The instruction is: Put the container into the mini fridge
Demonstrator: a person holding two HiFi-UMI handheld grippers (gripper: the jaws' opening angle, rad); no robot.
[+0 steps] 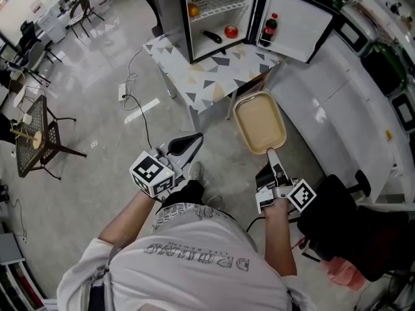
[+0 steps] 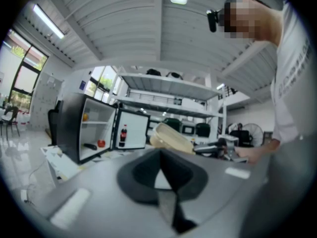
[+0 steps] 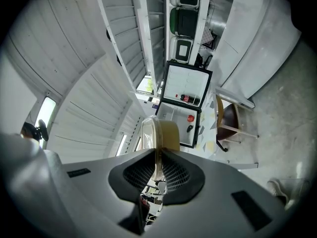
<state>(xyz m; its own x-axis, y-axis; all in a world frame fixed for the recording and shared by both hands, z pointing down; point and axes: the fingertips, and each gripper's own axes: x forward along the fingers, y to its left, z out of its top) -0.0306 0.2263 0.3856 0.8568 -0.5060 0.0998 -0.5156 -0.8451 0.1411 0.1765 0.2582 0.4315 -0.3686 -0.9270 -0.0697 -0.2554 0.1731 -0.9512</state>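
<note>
Person's shirt (image 1: 194,258) is seen lowest. Right gripper (image 1: 272,154) is clamped on near rim of container (image 1: 259,123), so container is held flat in air, well short of counter (image 1: 201,86). Left gripper (image 1: 192,141) is pressed together, nothing held. Mini fridge (image 1: 170,15) door (image 1: 295,24) is swung wide; top shelf (image 1: 224,6) is mostly bare, likely room enough.

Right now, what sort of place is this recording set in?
Probably a lab or workshop space, not a home: an open mini fridge sits on a small patterned table, on a bare glossy floor, beside a long white counter.
</note>
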